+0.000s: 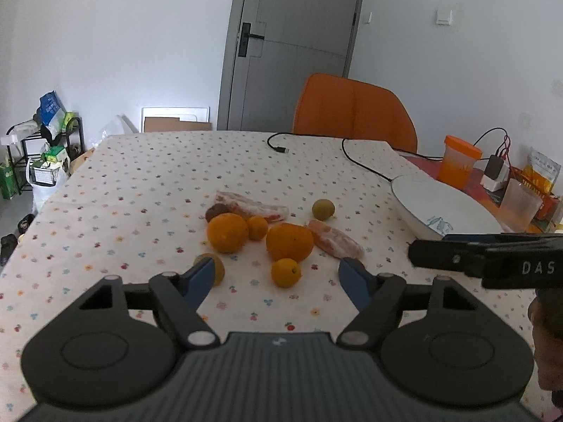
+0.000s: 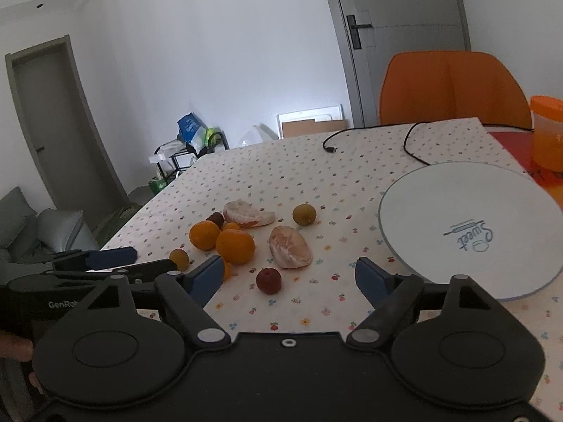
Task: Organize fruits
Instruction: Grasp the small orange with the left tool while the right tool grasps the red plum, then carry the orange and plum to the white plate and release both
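Both claws wide, nothing between the pads, both above the white cloth with small flower print (image 1: 140, 190).

Left gripper (image 1: 279, 281): blue pads spread, small round orange citrus (image 1: 285, 273) on the cloth in line with the gap, not touched. Olive-green round fruit (image 1: 219, 266) partly hidden behind the left pad. At 12 o'clock from the gap: two large round oranges (image 1: 289, 242) and (image 1: 227, 232), a smaller one (image 1: 257, 227) between them, a dark reddish-brown fruit (image 1: 215, 211) behind. Two peeled pinkish pomelo segments: one at 12 (image 1: 253, 205), one at 1 o'clock (image 1: 334, 239). Another green round fruit (image 1: 323, 209) further back.

Right gripper (image 2: 290, 277): pads spread, small dark red round fruit (image 2: 269, 280) on the cloth between them, closer to the left pad, no contact. Pomelo segment just beyond it at 12.

White round ceramic plate with blue lettering (image 2: 440, 193) at 2 o'clock from the right claw, nothing on it. All fruit on the cloth, none on the plate.
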